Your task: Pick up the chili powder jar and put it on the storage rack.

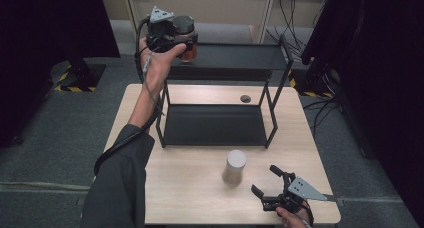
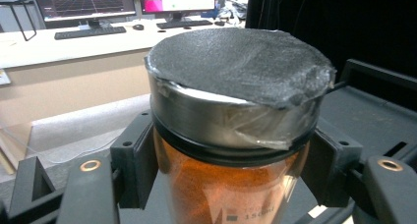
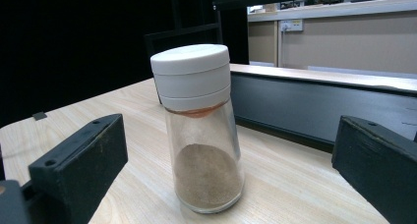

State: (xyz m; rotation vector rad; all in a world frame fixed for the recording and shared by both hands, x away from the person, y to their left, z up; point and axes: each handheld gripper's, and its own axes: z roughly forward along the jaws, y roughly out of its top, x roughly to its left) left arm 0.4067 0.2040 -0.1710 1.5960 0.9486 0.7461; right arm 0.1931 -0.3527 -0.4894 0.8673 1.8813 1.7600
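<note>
High view, held thing: glass jar of orange powder with a dark grey foam-covered metal lid [image 1: 185, 35]; it is lifted well above the table, at the left end of the upper shelf, near its edge; judged to be on its way onto that shelf.
Left gripper view, grip: the jar of orange powder [image 2: 231, 135] stands upright between the two black jaws; the pads press its glass body just under the lid band, which keeps the lid free and the jar level.
Left gripper [image 1: 172, 35]: clamped on the jar; held out at arm's reach so the jar can clear the shelf rim.
Two-tier black metal shelf rack [image 1: 225, 88]: stands on the far half of the table; both tiers bare, so either can take the jar.
Right gripper view, waiting thing: clear glass shaker of brown powder with a white plastic cap [image 3: 199, 126]; upright on the light wooden table [image 3: 295, 184], in front of the rack, between the jaws but untouched.
Right gripper [image 1: 270, 185]: jaws apart; low at the near right corner, aimed at the shaker, probably ready to take it.
</note>
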